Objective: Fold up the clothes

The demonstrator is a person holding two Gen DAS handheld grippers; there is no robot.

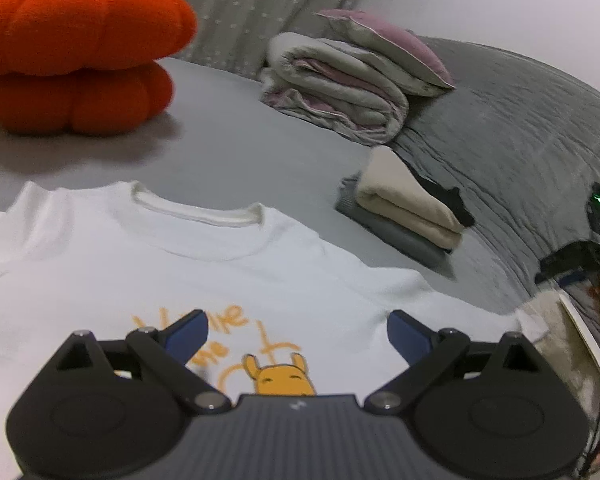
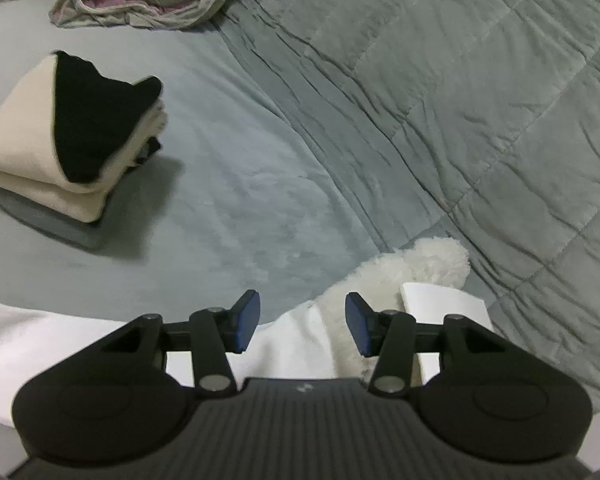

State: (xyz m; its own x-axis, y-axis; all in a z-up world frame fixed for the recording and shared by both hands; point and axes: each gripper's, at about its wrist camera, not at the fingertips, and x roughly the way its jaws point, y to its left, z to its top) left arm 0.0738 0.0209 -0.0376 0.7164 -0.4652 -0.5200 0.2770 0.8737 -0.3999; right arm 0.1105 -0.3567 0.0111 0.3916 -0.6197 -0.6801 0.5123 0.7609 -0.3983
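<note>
A white sweatshirt (image 1: 228, 272) with a yellow cartoon print lies flat, front up, on the grey bed, collar towards the far side. My left gripper (image 1: 296, 332) is open and empty, hovering over the chest print. In the right wrist view my right gripper (image 2: 302, 322) is open and empty above the sweatshirt's sleeve (image 2: 296, 340), whose fleecy cuff (image 2: 432, 260) is turned up. A folded stack of clothes (image 2: 52, 140), cream with black on top, sits to the left; it also shows in the left wrist view (image 1: 408, 204).
Two orange pumpkin cushions (image 1: 76, 52) stand at the far left. A rolled duvet with a pillow (image 1: 348, 76) lies at the back. A quilted grey blanket (image 2: 460, 100) covers the right side. A white card (image 2: 440, 300) lies by the cuff.
</note>
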